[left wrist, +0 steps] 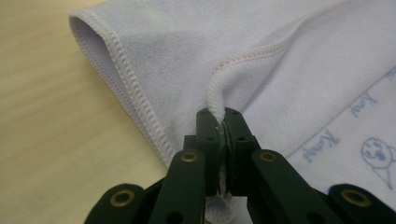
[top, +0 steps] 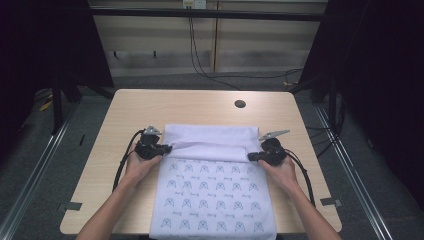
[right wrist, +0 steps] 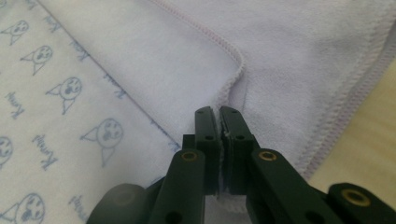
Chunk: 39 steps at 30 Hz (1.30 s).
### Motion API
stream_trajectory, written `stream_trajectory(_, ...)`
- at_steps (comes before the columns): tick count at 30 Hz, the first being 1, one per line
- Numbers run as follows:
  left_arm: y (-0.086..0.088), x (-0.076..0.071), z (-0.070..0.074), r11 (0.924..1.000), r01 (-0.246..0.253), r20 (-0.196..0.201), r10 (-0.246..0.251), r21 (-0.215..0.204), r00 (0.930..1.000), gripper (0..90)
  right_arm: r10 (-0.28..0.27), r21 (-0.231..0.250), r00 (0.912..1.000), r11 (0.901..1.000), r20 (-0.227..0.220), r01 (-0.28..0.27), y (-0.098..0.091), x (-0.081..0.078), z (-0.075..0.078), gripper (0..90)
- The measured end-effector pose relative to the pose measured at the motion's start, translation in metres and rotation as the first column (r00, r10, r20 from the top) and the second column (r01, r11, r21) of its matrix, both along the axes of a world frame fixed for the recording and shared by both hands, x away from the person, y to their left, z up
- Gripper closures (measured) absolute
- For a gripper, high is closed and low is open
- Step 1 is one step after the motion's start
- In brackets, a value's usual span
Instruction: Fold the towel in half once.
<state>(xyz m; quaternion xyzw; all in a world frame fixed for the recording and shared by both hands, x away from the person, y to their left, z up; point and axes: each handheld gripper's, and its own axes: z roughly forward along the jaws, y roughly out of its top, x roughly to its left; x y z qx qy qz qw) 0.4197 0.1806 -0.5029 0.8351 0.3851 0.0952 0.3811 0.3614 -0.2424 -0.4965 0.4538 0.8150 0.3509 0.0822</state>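
- Left tool point(left wrist: 223, 122): black jaws clamped on towel's point(top: 212, 200) stitched white hem.
- Right tool point(right wrist: 219, 119): jaws pinched tight on opposite hem.
- Towel: soft terry, blue cat print, far edge folded over; lies on pale wood tabletop point(top: 200, 107), near end overhanging.

Towel point(top: 215, 200) white, blue cat-face print, plain folded band; tongs point(left wrist: 223, 122) black; table point(top: 200, 105) light wood.

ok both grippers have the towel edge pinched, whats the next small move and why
Probably carry both grippers toward the person together, level. The left gripper and right gripper are each shut on the folded-over hem of the towel, and the fold covers just the far part, so more printed cloth remains to cover.
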Motion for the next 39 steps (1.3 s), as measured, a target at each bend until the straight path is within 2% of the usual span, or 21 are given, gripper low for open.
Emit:
stream_trajectory(3,-0.001,0.015,-0.002,0.9983,-0.057,0.015,0.057,-0.014,0.9983,86.6,-0.027,0.01,0.9996,0.9996,0.003,0.027,0.003,0.02,-0.002,87.0)
stream_trajectory(8,-0.003,0.029,-0.004,0.995,-0.098,0.041,0.099,-0.018,0.9943,86.6,-0.065,0.007,0.9979,0.9979,0.009,0.065,0.005,0.042,-0.002,87.0)
stream_trajectory(10,-0.004,0.036,-0.006,0.9921,-0.121,0.043,0.123,-0.033,0.9915,86.6,-0.096,-0.028,0.9951,0.9949,0.022,0.097,0.008,0.056,-0.001,86.9)
stream_trajectory(12,-0.005,0.042,-0.007,0.9922,-0.124,0.064,0.125,-0.014,0.9901,86.6,-0.109,-0.039,0.9937,0.9931,0.026,0.11,0.009,0.06,-0.001,87.0)
stream_trajectory(13,-0.008,0.047,-0.005,0.9912,-0.132,0.079,0.13,0.012,0.9884,86.6,-0.145,-0.078,0.9885,0.9859,0.043,0.148,0.014,0.066,0.0,87.0)
stream_trajectory(16,-0.009,0.051,-0.004,0.991,-0.133,0.062,0.132,0.016,0.9893,86.6,-0.159,-0.1,0.9856,0.9813,0.058,0.164,0.018,0.067,0.0,86.9)
stream_trajectory(18,-0.007,0.051,-0.004,0.991,-0.134,0.045,0.134,-0.002,0.99,86.6,-0.164,-0.067,0.985,0.9836,0.053,0.168,0.014,0.067,-0.001,86.9)
stream_trajectory(19,-0.003,0.049,-0.004,0.9904,-0.13,0.007,0.131,-0.047,0.9914,86.6,-0.17,-0.044,0.9843,0.9841,0.047,0.172,0.011,0.067,-0.002,86.9)
stream_trajectory(20,-0.003,0.049,-0.004,0.9904,-0.13,0.007,0.131,-0.047,0.9914,86.7,-0.17,-0.044,0.9843,0.9841,0.047,0.172,0.011,0.067,-0.002,86.9)
stream_trajectory(21,0.0,0.046,-0.001,0.9905,-0.113,-0.008,0.113,-0.078,0.9936,86.7,-0.175,0.01,0.9838,0.9846,0.04,0.175,0.005,0.067,-0.001,86.9)
stream_trajectory(23,0.004,0.041,0.007,0.9839,-0.103,-0.002,0.104,-0.146,0.9946,86.7,-0.174,0.074,0.984,0.9824,0.035,0.171,-0.002,0.066,0.002,86.9)
stream_trajectory(24,0.004,0.041,0.007,0.9839,-0.103,-0.002,0.104,-0.146,0.9946,86.7,-0.174,0.074,0.984,0.9824,0.035,0.171,-0.002,0.066,0.002,86.9)
stream_trajectory(25,0.009,0.037,0.018,0.9836,-0.069,0.017,0.073,-0.167,0.9972,86.7,-0.177,0.125,0.9823,0.9778,0.061,0.168,-0.01,0.064,0.01,86.9)
stream_trajectory(27,0.013,0.033,0.029,0.9843,-0.045,0.038,0.052,-0.171,0.9979,86.7,-0.182,0.185,0.9793,0.969,0.089,0.163,-0.02,0.061,0.022,86.8)
stream_trajectory(29,0.016,0.028,0.04,0.9779,-0.037,0.051,0.048,-0.206,0.9976,86.7,-0.193,0.234,0.9743,0.9588,0.117,0.162,-0.03,0.059,0.035,86.8)
stream_trajectory(32,0.019,0.023,0.05,0.9746,-0.021,0.068,0.037,-0.223,0.997,86.5,-0.192,0.272,0.971,0.9509,0.143,0.148,-0.043,0.053,0.052,86.6)
stream_trajectory(33,0.023,0.015,0.057,0.9572,0.005,0.075,0.018,-0.289,0.997,86.5,-0.187,0.275,0.9715,0.951,0.146,0.141,-0.046,0.05,0.056,86.7)
stream_trajectory(34,0.023,0.015,0.057,0.9572,0.005,0.075,0.018,-0.289,0.997,86.5,-0.178,0.275,0.9718,0.9525,0.154,0.131,-0.048,0.046,0.06,86.7)
stream_trajectory(35,0.023,0.005,0.061,0.9618,0.036,0.081,-0.014,-0.271,0.9966,86.5,-0.163,0.274,0.9736,0.9549,0.16,0.115,-0.05,0.042,0.064,86.7)
stream_trajectory(38,0.023,-0.004,0.065,0.9622,0.062,0.087,-0.04,-0.265,0.9954,86.6,-0.123,0.259,0.977,0.9629,0.174,0.075,-0.053,0.03,0.073,86.7)
stream_trajectory(39,0.025,-0.013,0.07,0.9565,0.087,0.102,-0.06,-0.278,0.9929,86.6,-0.115,0.264,0.9772,0.9624,0.178,0.065,-0.054,0.025,0.076,86.7)
